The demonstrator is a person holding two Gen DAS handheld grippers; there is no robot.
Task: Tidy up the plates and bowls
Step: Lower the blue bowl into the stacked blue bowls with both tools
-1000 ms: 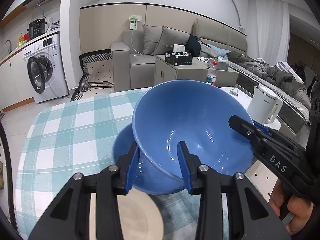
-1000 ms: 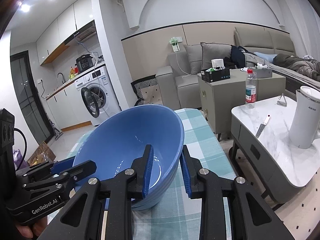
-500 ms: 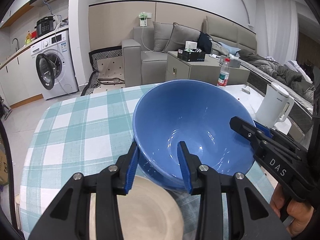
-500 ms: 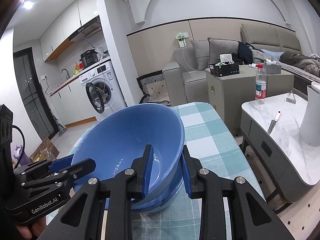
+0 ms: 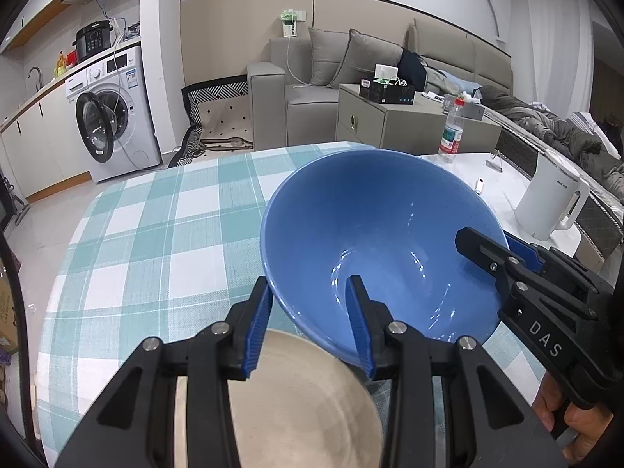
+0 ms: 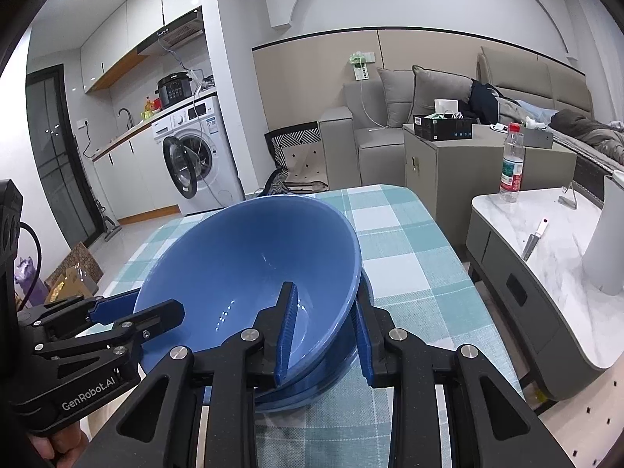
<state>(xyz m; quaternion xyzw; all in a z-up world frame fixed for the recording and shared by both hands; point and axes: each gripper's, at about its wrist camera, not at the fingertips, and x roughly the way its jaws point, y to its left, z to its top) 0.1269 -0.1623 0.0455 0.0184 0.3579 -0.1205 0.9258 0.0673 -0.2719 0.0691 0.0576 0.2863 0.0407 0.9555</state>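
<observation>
A blue bowl [image 5: 374,234] hangs tilted between both grippers over the checked tablecloth [image 5: 156,241]. My left gripper [image 5: 309,284] is shut on its near rim, one finger inside and one outside. My right gripper [image 5: 468,238] is shut on the opposite rim, coming in from the right. In the right wrist view the blue bowl [image 6: 249,269] rests low in a second blue bowl [image 6: 312,390], whose rim shows just beneath it; my right gripper [image 6: 323,292] straddles the wall and my left gripper [image 6: 171,308] holds the far side. A beige plate [image 5: 296,401] lies under my left fingers.
A marble side table [image 6: 546,234] stands close to the right of the dining table, with a white kettle [image 5: 550,199], a water bottle [image 6: 511,167] and a knife [image 6: 532,240] on it. A sofa and a washing machine are beyond the table's far edge.
Both grippers have come down with the blue bowl, which now sits lower in the second bowl. More of the beige plate shows beneath my left fingers.
</observation>
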